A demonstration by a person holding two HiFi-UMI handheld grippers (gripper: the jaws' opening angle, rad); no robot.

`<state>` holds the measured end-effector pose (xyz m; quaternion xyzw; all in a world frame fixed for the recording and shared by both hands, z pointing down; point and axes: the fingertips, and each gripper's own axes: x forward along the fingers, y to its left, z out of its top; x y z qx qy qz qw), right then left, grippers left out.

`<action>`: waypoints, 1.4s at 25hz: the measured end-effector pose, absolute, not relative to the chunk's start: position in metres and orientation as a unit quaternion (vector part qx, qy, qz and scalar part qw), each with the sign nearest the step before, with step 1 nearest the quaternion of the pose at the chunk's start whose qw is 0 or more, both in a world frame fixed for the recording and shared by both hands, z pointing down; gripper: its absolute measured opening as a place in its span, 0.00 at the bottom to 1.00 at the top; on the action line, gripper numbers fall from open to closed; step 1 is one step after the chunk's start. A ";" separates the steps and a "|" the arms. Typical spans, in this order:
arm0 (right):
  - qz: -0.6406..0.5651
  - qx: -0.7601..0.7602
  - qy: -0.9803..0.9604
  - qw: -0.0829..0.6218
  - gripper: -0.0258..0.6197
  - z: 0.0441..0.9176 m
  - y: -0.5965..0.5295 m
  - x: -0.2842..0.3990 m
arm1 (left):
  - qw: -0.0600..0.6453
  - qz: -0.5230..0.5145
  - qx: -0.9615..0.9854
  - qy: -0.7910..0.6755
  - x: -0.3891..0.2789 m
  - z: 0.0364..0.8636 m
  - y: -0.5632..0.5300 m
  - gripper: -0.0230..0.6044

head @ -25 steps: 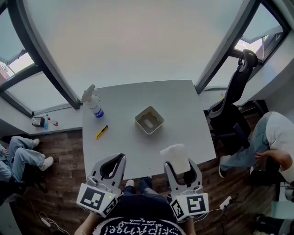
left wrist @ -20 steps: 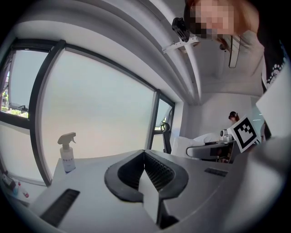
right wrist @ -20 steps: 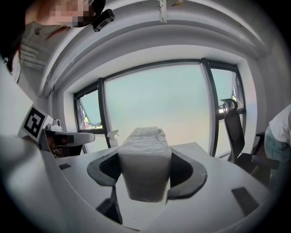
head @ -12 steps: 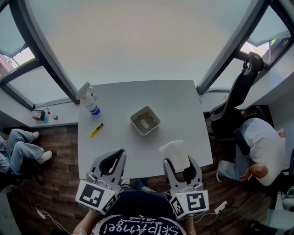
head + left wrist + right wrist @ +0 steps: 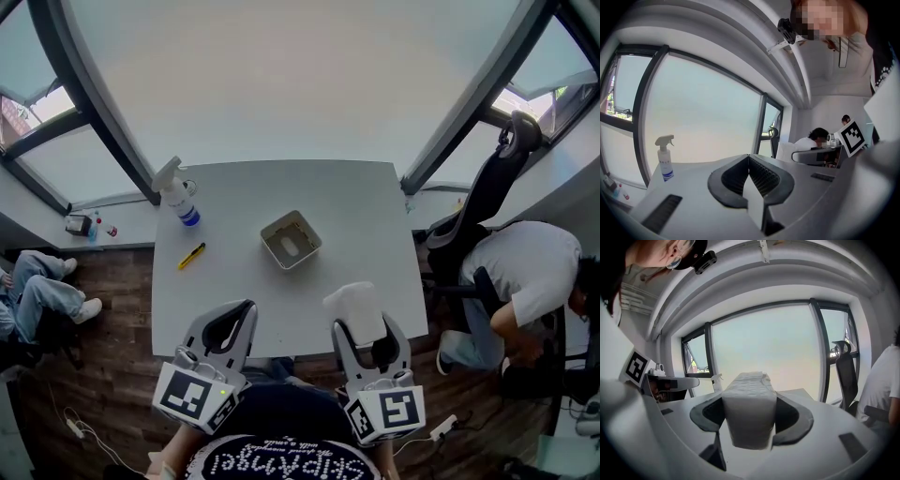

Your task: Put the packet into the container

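Your right gripper [image 5: 368,336] pinches the soft white packet [image 5: 353,312] over the grey table's [image 5: 366,216] near edge. Left gripper [image 5: 228,330] jaws are pressed together, empty. Carry step in hand. Next, advance toward 11 o'clock over the square beige container [image 5: 291,240].

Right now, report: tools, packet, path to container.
Left tool shut, empty. Right tool shut on packet, short of container. Nothing between packet and container.

Head view looks down; others face windows [image 5: 703,122].
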<state>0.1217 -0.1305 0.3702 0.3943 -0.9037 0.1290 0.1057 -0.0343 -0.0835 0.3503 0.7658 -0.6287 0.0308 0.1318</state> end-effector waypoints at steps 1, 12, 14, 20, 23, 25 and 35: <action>0.128 0.393 -0.904 0.106 0.47 0.370 -0.130 0.122 | 0.130 0.031 0.767 -0.628 -0.033 0.349 -0.084 0.05; 0.139 0.408 -0.897 0.093 0.47 0.361 -0.128 0.116 | 0.118 0.027 0.782 -0.612 -0.030 0.340 -0.090 0.05; 0.134 0.406 -0.899 0.095 0.47 0.359 -0.128 0.113 | 0.116 0.026 0.782 -0.612 -0.035 0.338 -0.091 0.05; 0.124 0.397 -0.904 0.104 0.47 0.357 -0.131 0.095 | 0.118 0.029 0.779 -0.615 -0.056 0.334 -0.093 0.05; 0.123 0.396 -0.903 0.108 0.47 0.355 -0.133 0.087 | 0.121 0.034 0.776 -0.618 -0.068 0.333 -0.095 0.05; 0.122 0.397 -0.903 0.109 0.47 0.352 -0.133 0.082 | 0.124 0.037 0.776 -0.618 -0.074 0.335 -0.097 0.05; 0.123 0.400 -0.901 0.113 0.47 0.352 -0.144 0.074 | 0.131 0.030 0.787 -0.603 -0.069 0.336 -0.108 0.05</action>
